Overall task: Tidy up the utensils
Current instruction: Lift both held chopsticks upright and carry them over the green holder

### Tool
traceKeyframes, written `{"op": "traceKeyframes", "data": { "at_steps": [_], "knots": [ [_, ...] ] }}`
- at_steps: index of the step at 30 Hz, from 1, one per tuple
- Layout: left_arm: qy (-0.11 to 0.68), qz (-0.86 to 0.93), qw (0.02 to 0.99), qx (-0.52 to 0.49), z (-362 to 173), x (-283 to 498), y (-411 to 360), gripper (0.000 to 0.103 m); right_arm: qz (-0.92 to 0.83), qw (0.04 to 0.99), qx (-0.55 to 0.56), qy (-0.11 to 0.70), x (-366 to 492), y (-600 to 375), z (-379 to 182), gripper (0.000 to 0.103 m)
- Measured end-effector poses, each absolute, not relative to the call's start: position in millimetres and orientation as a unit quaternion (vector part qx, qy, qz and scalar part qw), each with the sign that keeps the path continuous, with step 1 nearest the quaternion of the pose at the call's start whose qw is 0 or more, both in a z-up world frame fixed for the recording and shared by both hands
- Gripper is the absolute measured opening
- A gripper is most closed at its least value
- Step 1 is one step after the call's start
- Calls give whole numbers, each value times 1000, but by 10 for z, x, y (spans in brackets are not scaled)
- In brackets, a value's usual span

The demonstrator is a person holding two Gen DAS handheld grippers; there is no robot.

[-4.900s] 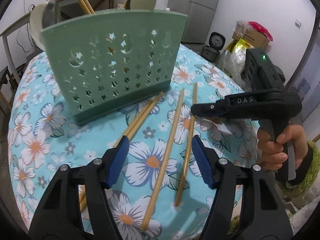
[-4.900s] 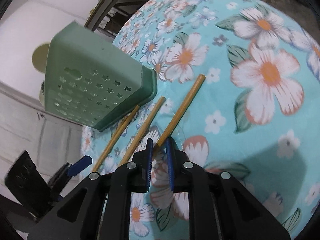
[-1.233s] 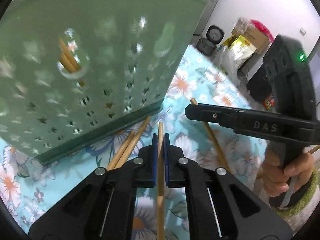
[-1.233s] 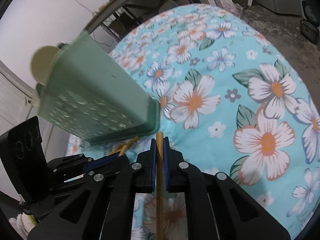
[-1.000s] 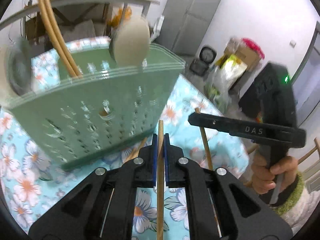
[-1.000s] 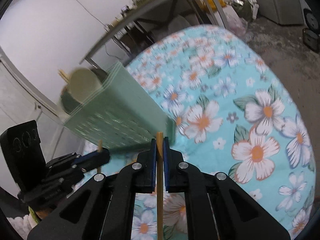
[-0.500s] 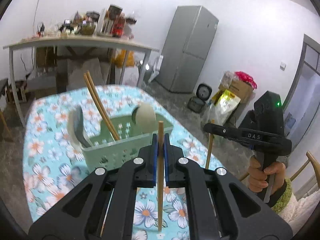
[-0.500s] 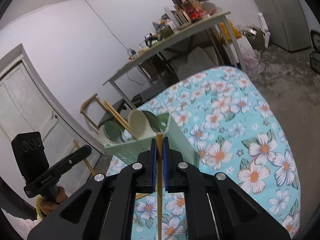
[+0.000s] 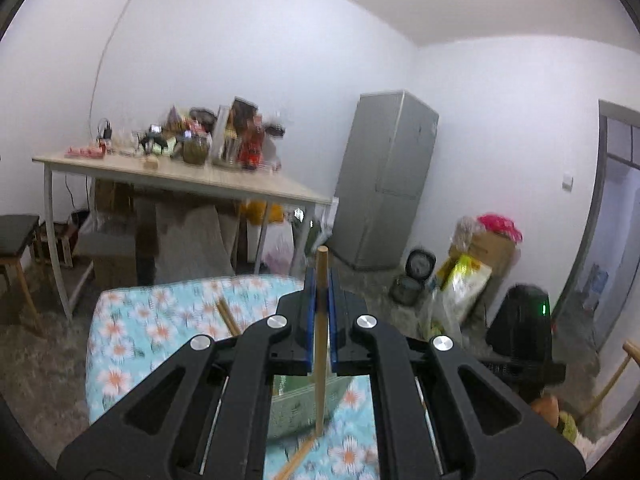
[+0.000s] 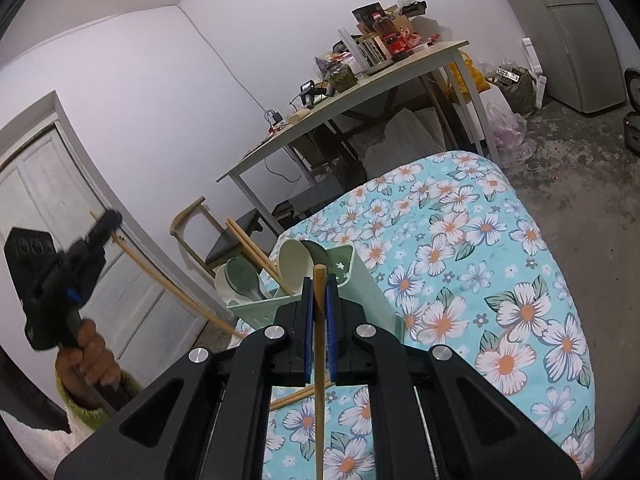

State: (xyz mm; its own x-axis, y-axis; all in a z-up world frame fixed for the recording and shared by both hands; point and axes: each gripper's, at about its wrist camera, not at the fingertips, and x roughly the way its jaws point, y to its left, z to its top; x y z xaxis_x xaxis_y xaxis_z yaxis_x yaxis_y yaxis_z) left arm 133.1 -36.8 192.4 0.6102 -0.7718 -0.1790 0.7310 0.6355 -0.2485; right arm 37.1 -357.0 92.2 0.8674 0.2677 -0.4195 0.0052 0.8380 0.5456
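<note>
I see each claw, left (image 9: 320, 322) and right (image 10: 319, 328), pinching one upright bamboo chopstick (image 10: 319, 376); pale green perforated plastic utensil holder (image 10: 352, 280) on the floral tabletop (image 10: 500, 300) lies ahead-below, right claw nearer

Green holder (image 10: 362, 280) upright on floral cloth, spoons and chopsticks inside; one chopstick (image 10: 319, 344) upright, clamped.

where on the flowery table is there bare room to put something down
The right half of the floral tablecloth, from the green utensil holder out to the far and right edges, lies bare. It is crowded at the holder, packed with spoons and chopsticks, and at its foot, where loose chopsticks lie.
</note>
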Motion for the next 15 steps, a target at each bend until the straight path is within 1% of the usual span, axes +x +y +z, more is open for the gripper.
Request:
{"op": "traceKeyframes", "data": {
  "at_steps": [6,10,15],
  "knots": [
    [89,-397,909,-91,2137,1451,-402,5,68,929,271,243,348,-3568,974,6],
    [75,-378,918,-95,2128,1594,-472,5,68,929,269,244,370,-3569,981,6],
    [74,-352,928,-99,1976,1824,-609,5,69,928,268,249,406,-3567,967,6]
  ]
}}
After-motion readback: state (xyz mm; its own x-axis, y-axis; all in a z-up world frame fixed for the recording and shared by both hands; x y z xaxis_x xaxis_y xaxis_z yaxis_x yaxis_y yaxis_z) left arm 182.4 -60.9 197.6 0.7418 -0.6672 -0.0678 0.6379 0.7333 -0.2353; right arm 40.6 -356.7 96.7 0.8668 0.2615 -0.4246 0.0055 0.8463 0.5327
